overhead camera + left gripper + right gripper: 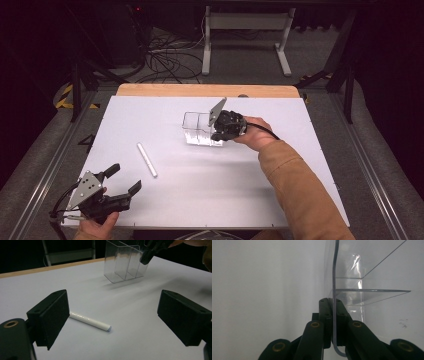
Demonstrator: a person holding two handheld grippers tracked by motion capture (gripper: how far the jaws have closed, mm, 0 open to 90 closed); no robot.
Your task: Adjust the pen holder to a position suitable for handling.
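My right gripper [220, 134] is clenched on one thin wall of the clear plastic organizer [197, 129]; in the right gripper view the jaws stand pressed together with that wall [334, 290] pinched edge-on between them. In the high view this gripper sits just past the middle of the bench [300, 165], toward one o'clock, with my right hand [257, 133] behind it at its three o'clock side. My left gripper [122, 186] rests at the near left corner of the bench, about seven o'clock, with its jaws spread wide and nothing between them.

The bench is a white sheet with a wooden strip along its far edge. The organizer is a see-through box split by dividers into compartments, and it sits a little toward twelve o'clock from the bench's middle; I cannot tell whether its base touches the bench. A white marker [147, 159] lies flat on the bench at about nine o'clock from the middle, well apart from the organizer and near my left gripper, which points toward it in the left gripper view [90, 321].
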